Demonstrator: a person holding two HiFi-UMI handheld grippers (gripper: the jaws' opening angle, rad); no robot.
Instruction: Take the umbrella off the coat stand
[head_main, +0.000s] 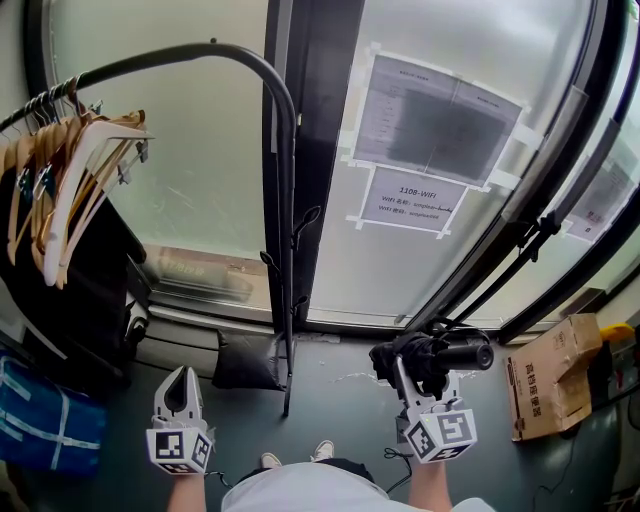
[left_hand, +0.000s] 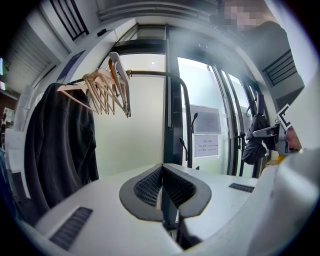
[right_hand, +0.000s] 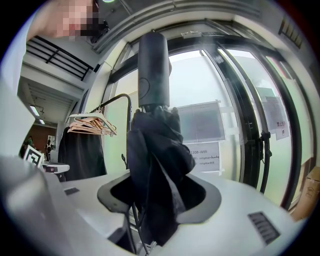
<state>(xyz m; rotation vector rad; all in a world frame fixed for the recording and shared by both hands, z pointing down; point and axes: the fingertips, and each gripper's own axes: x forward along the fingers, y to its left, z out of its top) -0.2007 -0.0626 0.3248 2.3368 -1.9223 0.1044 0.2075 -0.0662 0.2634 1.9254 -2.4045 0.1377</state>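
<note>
Nearest, at seven o'clock in the head view, the left gripper (head_main: 182, 378) is held low with its jaws pressed together and nothing between them, as is seen in its own view. At five o'clock the right gripper (head_main: 418, 372) is clamped on the folded black umbrella (head_main: 428, 352), whose fabric is bunched between the jaws. The umbrella's thick handle (head_main: 468, 355) is pointed toward three o'clock in the head view and is seen standing up toward twelve o'clock in the right gripper view. The umbrella is held clear of the coat stand (head_main: 287, 200), well apart from it, at about four o'clock from the stand's post. A black bag (head_main: 247, 360) is set on the floor just beside the foot of the post. Farther off, at nine o'clock, wooden hangers (head_main: 70, 170) are hung on the stand's curved rail above a dark garment (head_main: 95, 280). A cardboard box (head_main: 548, 375) is seen at four o'clock, and printed sheets (head_main: 430, 125) are taped to the frosted glass (head_main: 200, 150) at one o'clock.
</note>
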